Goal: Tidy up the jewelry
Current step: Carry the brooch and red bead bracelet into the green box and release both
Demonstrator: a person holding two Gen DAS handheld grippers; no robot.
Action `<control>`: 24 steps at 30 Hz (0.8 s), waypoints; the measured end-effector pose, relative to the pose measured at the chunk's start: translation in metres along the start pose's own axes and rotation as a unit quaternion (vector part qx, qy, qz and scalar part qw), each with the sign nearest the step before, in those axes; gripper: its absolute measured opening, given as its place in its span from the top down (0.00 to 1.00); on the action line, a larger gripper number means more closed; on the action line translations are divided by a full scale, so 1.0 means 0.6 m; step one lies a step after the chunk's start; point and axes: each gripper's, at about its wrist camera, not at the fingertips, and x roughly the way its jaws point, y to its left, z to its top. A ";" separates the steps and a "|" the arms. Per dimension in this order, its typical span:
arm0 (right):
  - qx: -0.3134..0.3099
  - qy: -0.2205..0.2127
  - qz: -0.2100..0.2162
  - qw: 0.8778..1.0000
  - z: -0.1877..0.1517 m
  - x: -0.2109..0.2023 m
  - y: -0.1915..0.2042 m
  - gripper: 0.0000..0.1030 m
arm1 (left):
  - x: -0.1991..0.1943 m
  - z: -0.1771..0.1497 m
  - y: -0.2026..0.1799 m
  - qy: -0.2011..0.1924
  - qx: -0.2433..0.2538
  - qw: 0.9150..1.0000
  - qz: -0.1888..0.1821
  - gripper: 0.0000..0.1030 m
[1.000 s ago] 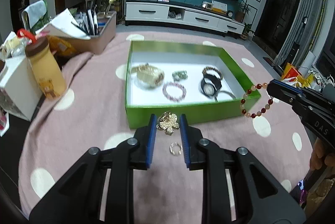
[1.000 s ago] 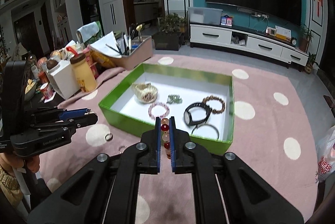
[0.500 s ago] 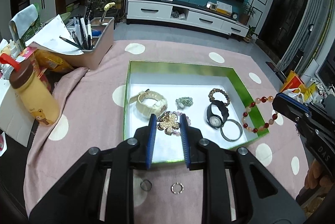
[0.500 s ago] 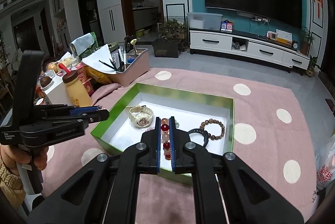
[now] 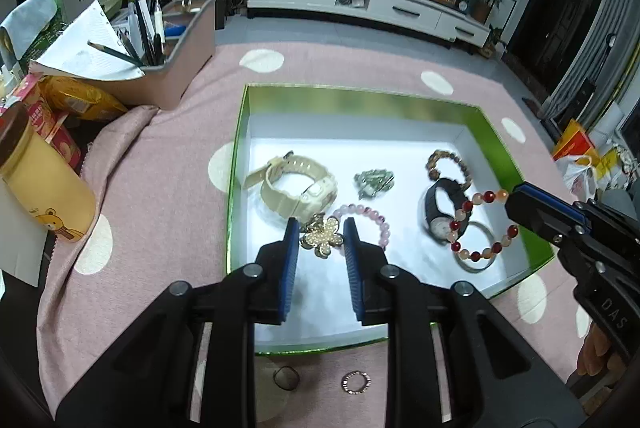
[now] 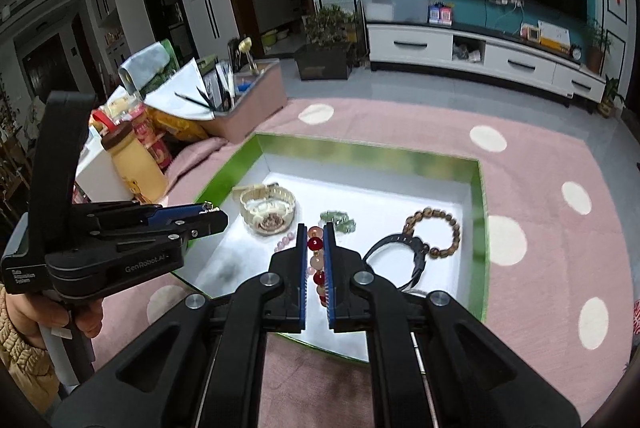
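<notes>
Pink polka-dot cloth covers the counter [image 5: 168,188], carrying a green box [image 5: 360,96] with white floor, where two watches and bracelets already lie. Left tongs [image 5: 320,234], narrowly parted, pinch a gold flower brooch [image 5: 322,236] above the box's near end (evidently for dropping inside). Right tongs [image 6: 316,248], nearly closed, clamp a red-and-pale bead bracelet [image 5: 478,224], its loop hanging over the black watch [image 5: 438,208]. Two small rings [image 5: 356,382] wait outside on the cloth.

left tool [image 5: 322,242] clamped, right tool [image 6: 315,260] clamped
</notes>
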 end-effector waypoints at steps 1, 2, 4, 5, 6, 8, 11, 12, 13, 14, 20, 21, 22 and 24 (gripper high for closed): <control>0.000 0.006 0.001 1.000 -0.003 0.008 0.000 0.93 | 0.005 -0.002 -0.001 0.004 0.003 1.000 0.003 0.78; 0.001 0.011 0.002 1.000 -0.006 0.015 -0.001 0.93 | 0.009 -0.002 -0.001 0.006 0.005 1.000 0.006 0.78; 0.002 0.020 0.002 1.000 -0.010 0.028 -0.001 0.93 | 0.020 -0.006 -0.004 0.012 0.014 1.000 0.015 0.78; 0.002 0.024 0.001 1.000 -0.011 0.034 -0.001 0.93 | 0.024 -0.007 -0.005 0.015 0.017 1.000 0.019 0.78; 0.003 0.028 0.001 1.000 -0.013 0.040 -0.002 0.93 | 0.028 -0.009 -0.007 0.017 0.021 0.999 0.023 0.78; 0.004 0.037 -0.002 0.999 -0.018 0.052 -0.003 0.93 | 0.033 -0.010 -0.009 0.020 0.026 0.999 0.027 0.78; 0.006 0.044 -0.004 0.999 -0.022 0.063 -0.006 0.93 | 0.040 -0.012 -0.012 0.025 0.030 0.999 0.032 0.78; 0.007 0.045 -0.005 0.999 -0.023 0.066 -0.008 0.93 | 0.041 -0.013 -0.012 0.025 0.030 0.999 0.033 0.78; 0.008 0.047 -0.005 0.999 -0.024 0.069 -0.009 0.93 | 0.043 -0.013 -0.013 0.026 0.031 0.999 0.034 0.78; 0.008 0.048 -0.006 0.999 -0.025 0.072 -0.010 0.93 | 0.044 -0.014 -0.013 0.027 0.032 0.998 0.035 0.78; 0.010 0.055 -0.011 0.998 -0.027 0.079 -0.015 0.93 | 0.051 -0.013 -0.012 0.031 0.034 0.998 0.042 0.78; 0.011 0.055 -0.011 0.998 -0.027 0.080 -0.016 0.93 | 0.051 -0.013 -0.012 0.032 0.033 0.998 0.043 0.78; 0.012 0.055 -0.012 0.998 -0.027 0.079 -0.017 0.93 | 0.051 -0.013 -0.013 0.032 0.033 0.998 0.044 0.78; 0.012 0.055 -0.014 0.998 -0.026 0.080 -0.018 0.93 | 0.051 -0.014 -0.013 0.031 0.034 0.998 0.046 0.78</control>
